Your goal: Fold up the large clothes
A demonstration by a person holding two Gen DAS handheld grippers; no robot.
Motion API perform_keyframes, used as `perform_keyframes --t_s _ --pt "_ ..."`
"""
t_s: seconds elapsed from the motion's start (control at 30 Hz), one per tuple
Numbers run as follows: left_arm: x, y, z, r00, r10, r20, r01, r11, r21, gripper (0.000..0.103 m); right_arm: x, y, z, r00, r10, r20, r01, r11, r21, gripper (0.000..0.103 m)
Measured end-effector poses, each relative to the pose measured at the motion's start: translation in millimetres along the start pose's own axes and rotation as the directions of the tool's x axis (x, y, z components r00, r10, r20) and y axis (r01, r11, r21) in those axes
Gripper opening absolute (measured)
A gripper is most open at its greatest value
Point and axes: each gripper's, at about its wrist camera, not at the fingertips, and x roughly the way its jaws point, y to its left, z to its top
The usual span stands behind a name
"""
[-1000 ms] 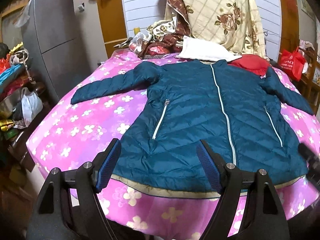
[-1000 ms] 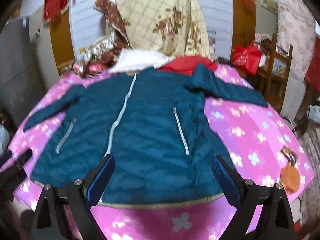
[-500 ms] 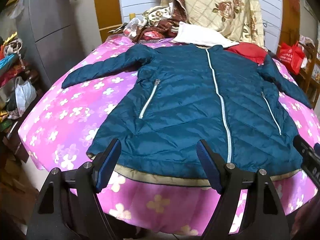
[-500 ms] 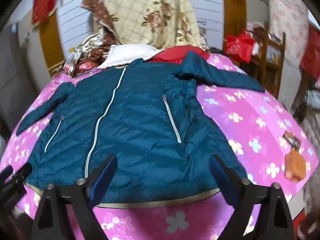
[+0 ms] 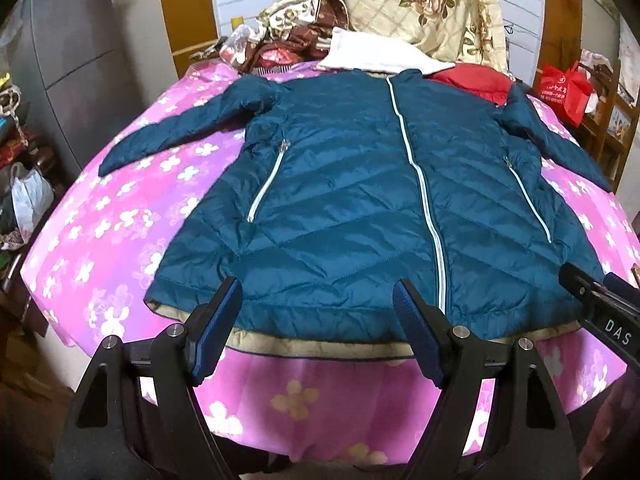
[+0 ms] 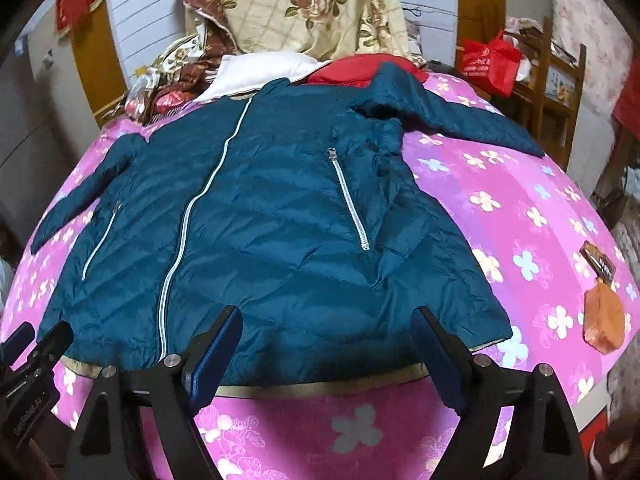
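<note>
A dark teal quilted jacket [image 5: 360, 200] lies flat and zipped, face up, on a bed with a pink flowered sheet [image 5: 132, 216]. Both sleeves are spread outward. Its tan-trimmed hem faces me. It also shows in the right wrist view [image 6: 260, 232]. My left gripper [image 5: 318, 320] is open and empty, just above the hem left of the centre zipper. My right gripper [image 6: 326, 354] is open and empty over the hem right of the zipper. Each gripper's side shows at the edge of the other's view.
White [image 5: 372, 54] and red [image 5: 476, 82] fabric and a floral quilt [image 5: 432, 4] pile up beyond the collar. An orange-brown pouch [image 6: 604, 312] lies on the sheet at the right. A grey cabinet [image 5: 68, 60] stands left; a red bag [image 5: 566, 88] and wooden shelf stand right.
Both grippers have risen and tilted down toward the bed, so the jacket sits lower and fuller in both views. Both stay open and empty.
</note>
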Motion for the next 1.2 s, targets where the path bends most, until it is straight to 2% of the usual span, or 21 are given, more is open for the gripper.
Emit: perform_keyframes --t_s 0.13,0.5,0.8,1.2 --pt "6 4 -3 1.000 0.000 -0.029 0.000 1.000 -0.012 0.078 3 3 -3 1.000 -0.007 -0.012 0.007 1.000 -0.017 0.084" --pt "11 15 -5 0.998 -0.024 -0.050 0.022 0.999 -0.042 0.078 7 3 -4 0.999 -0.037 -0.025 0.035 0.998 -0.042 0.084" --pt "22 38 -6 0.997 0.001 -0.077 -0.008 0.996 -0.092 0.078 12 -3 -5 0.998 -0.053 -0.041 0.052 0.998 -0.037 0.084" --pt "24 46 -7 0.996 0.003 -0.088 -0.014 0.993 -0.120 0.078 15 -3 -7 0.997 -0.048 -0.056 0.045 0.998 -0.042 0.084"
